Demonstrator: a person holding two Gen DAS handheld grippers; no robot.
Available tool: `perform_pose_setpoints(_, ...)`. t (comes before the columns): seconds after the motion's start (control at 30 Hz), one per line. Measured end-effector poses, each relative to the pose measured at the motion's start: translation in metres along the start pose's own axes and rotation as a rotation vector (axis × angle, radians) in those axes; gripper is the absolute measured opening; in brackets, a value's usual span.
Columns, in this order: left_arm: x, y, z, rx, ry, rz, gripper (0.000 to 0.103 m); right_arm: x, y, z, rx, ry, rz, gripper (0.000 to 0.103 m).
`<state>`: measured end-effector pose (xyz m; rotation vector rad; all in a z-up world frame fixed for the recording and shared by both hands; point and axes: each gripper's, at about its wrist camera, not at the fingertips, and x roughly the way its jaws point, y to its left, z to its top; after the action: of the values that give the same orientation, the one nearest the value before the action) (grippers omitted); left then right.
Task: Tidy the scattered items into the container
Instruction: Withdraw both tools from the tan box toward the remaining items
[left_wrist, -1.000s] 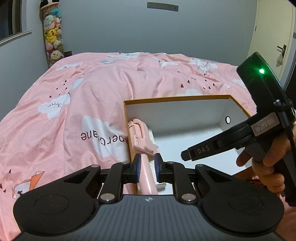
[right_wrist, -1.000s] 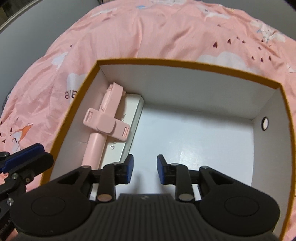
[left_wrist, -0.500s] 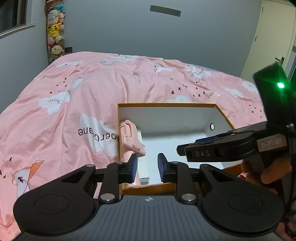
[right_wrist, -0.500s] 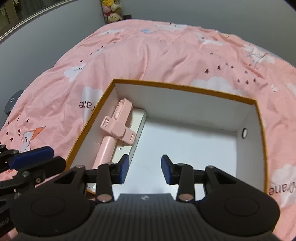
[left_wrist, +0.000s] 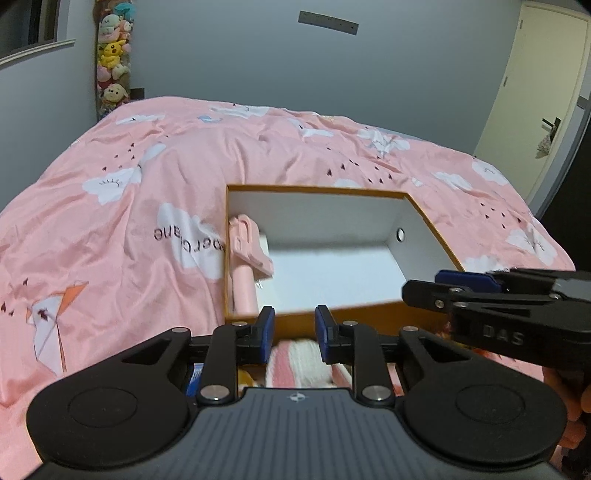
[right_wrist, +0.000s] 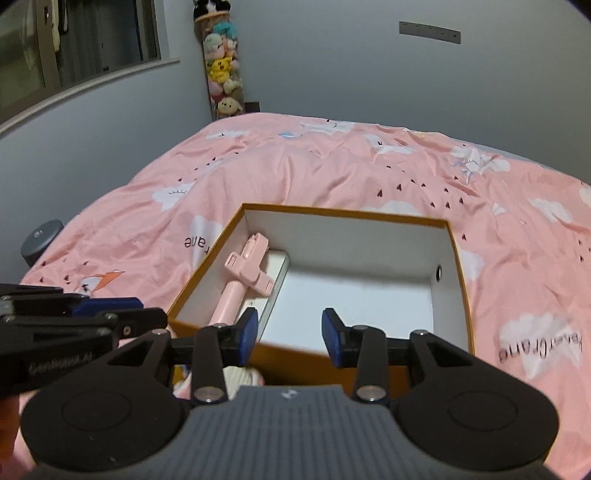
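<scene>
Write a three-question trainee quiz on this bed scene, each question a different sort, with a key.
1. True or false: the pale pink plastic selfie stick lies inside the orange-rimmed white cardboard box.
2. The stick lies along which wall in the right wrist view? A. left B. right C. far
3. Fill in: the jaws of the left gripper and the right gripper hold ____.

Key: 1 true; 2 A; 3 nothing.
</scene>
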<state>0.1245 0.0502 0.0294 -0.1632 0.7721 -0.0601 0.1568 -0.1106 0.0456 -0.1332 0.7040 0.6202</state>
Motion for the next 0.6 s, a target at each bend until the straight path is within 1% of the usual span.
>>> perform_pose_setpoints(0.1, -0.003, 0.001, -0.014, -0.015, 0.023, -0.012, 0.027, -0.014, -0.009, -0.018, 0.042, -0.006, 0.01, 0.041)
perform_pose_setpoints(0.2, -0.004, 0.004, -0.03, -0.037, 0.06, -0.025, 0.028, -0.023, -0.018, -0.035, 0.088, 0.006, -0.014, 0.042)
perform_pose_setpoints(0.27, -0.005, 0.004, -0.043, -0.041, 0.088, -0.038, 0.028, -0.027, -0.023, -0.049, 0.111, 0.028, -0.023, 0.042)
perform_pose_setpoints(0.37, -0.005, 0.003, -0.063, -0.029, 0.139, -0.035, 0.037, -0.028, -0.026, -0.072, 0.123, 0.07, -0.041, 0.042)
perform_pose_setpoints(0.4, -0.004, 0.002, -0.07, -0.028, 0.157, -0.031, 0.038, -0.028, -0.028, -0.08, 0.127, 0.086, -0.047, 0.042)
perform_pose_setpoints(0.5, -0.005, 0.004, -0.086, -0.045, 0.2, -0.031, 0.038, -0.029, -0.03, -0.098, 0.15, 0.129, -0.041, 0.041)
perform_pose_setpoints(0.6, -0.007, 0.002, -0.096, -0.051, 0.221, -0.032, 0.038, -0.027, -0.028, -0.109, 0.157, 0.167, -0.005, 0.041)
